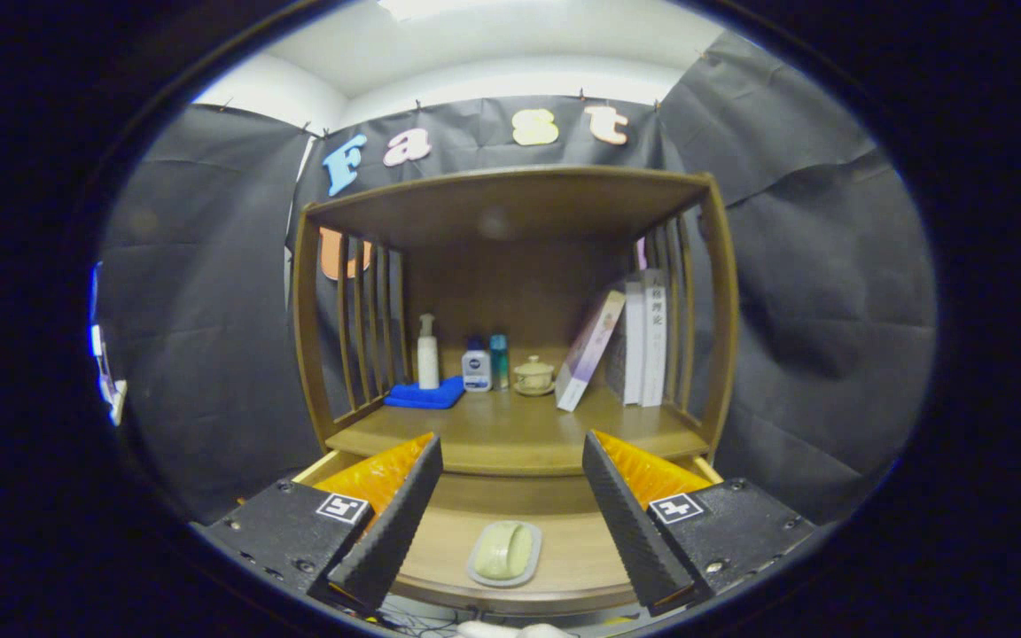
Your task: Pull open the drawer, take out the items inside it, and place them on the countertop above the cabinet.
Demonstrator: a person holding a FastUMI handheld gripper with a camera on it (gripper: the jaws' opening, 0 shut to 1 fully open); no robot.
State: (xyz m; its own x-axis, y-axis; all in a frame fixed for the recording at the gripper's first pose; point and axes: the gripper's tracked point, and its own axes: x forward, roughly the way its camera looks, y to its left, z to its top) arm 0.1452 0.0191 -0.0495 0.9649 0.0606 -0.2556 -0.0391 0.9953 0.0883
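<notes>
Wooden drawer point(564, 567) is pulled open below the countertop point(510, 439); a soap dish point(504, 553) lies inside, between the wide-open, empty gripper point(510, 567) fingers. Best lowered straight, closing gently on the rim.

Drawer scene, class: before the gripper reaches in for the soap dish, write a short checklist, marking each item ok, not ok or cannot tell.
1. Drawer pulled open: ok.
2. Soap dish lying in the drawer, in plain sight: ok.
3. Gripper fingers open, dish between them: ok.
4. Fingers pressing on the dish: not ok, not yet touching.
5. Bare spot on the countertop in front of the bottles and books: ok.
6. Other items deeper in the drawer: cannot tell.
</notes>
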